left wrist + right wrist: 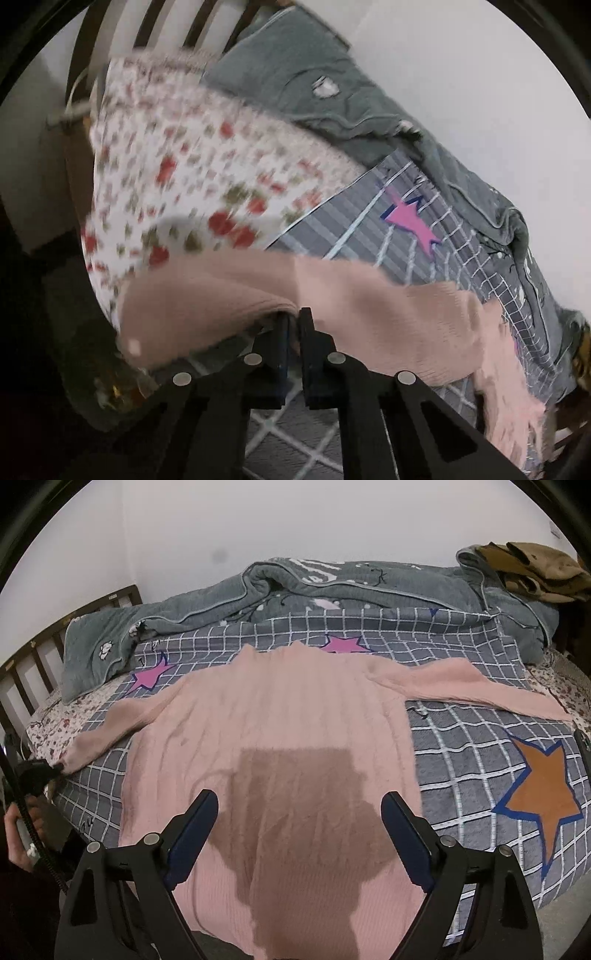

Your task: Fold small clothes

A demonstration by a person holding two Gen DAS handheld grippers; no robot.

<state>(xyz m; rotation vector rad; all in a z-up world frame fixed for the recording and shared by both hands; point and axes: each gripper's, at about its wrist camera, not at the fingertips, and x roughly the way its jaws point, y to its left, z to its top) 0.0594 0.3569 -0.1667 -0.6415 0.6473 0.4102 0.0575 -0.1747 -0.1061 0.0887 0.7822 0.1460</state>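
A pink ribbed sweater (288, 716) lies spread flat on the bed, both sleeves stretched out to the sides. My left gripper (294, 317) is shut on the cuff end of the left sleeve (369, 295), which drapes across its tips. The right wrist view shows that same gripper (55, 770) at the bed's left edge, with the cuff pinched. My right gripper (300, 799) hovers open over the sweater's lower body with nothing between its fingers, and it casts a shadow on the knit. The right sleeve (480, 690) lies flat toward the far right.
A grey checked blanket (461, 738) with star patches covers the bed over a floral sheet (166, 166). A rumpled grey quilt (332, 587) lies along the wall, with brown clothes (535, 568) at its right end. A dark slatted headboard (55, 627) stands left. A hand (18, 842) shows lower left.
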